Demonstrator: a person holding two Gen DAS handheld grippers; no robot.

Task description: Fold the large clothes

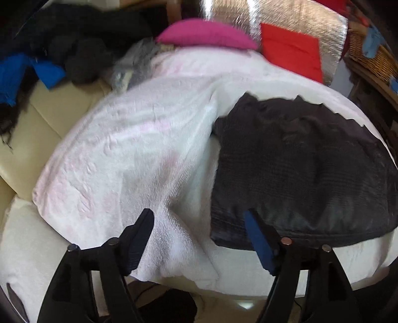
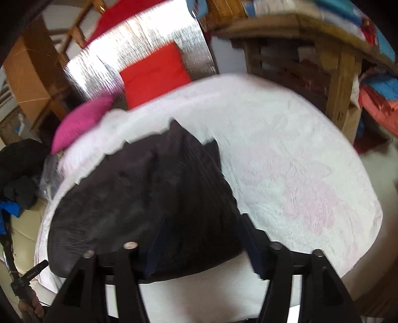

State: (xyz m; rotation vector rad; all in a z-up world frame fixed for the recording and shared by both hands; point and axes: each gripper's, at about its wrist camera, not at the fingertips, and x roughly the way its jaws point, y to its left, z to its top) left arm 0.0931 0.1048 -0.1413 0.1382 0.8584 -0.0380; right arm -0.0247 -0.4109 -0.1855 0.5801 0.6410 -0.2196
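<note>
A dark garment lies folded on a white blanket with faint pink patterning. In the left wrist view it fills the area from 1 to 4 o'clock; in the right wrist view the garment sits centre and toward 8 o'clock, with bare blanket spreading to 3 o'clock.

The left gripper hangs over the blanket's near edge, jaws spread wide and grasping nothing; its right finger, with a blue pad, overlaps the garment's near edge, though I cannot tell whether it touches.

The right gripper also has its jaws spread apart, straddling the garment's near right corner. One finger lies against the dark cloth, the other over the blanket just beside it; nothing is pinched.

At 12 o'clock in the left view sit a pink cushion and a red cushion against a silvery sheet. A pile of dark and blue clothes lies at 10 o'clock. Both views are blurred.
</note>
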